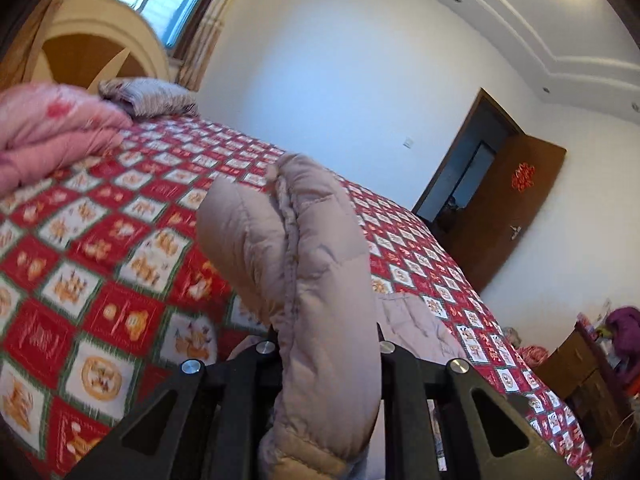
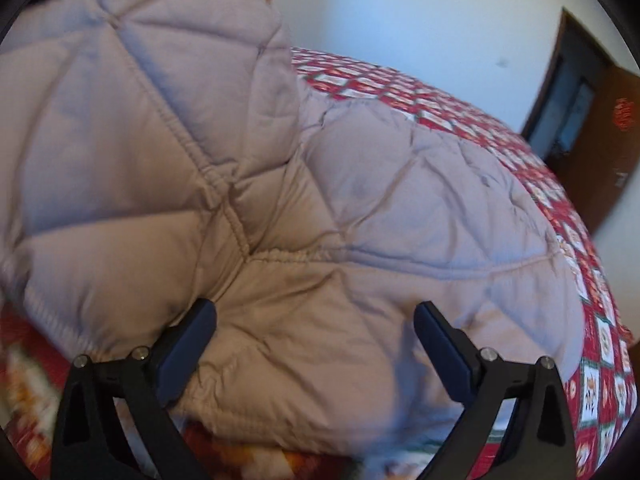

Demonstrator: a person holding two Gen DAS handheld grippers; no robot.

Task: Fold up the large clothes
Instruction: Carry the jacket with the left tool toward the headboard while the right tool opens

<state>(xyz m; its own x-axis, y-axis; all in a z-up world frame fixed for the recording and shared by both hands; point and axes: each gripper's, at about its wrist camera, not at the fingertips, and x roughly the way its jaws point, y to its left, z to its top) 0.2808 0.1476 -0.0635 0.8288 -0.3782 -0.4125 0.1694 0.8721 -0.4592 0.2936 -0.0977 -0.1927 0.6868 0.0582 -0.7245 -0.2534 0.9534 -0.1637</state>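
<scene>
A bedroom has a bed with a red and white checkered bedspread (image 1: 100, 280). The left gripper (image 1: 326, 340) pinches a thick fold of the puffy beige coat (image 1: 316, 264) in the middle of its view. The right gripper (image 2: 316, 316) has its jaws spread wide over the coat, which fills that view. A pink quilt (image 1: 48, 128) lies upper left, and a brown door (image 1: 508, 208) stands right.

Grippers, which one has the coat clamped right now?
The left gripper: its jaws are shut on a fold of the puffy coat. The right gripper has its jaws spread open over the coat.
</scene>
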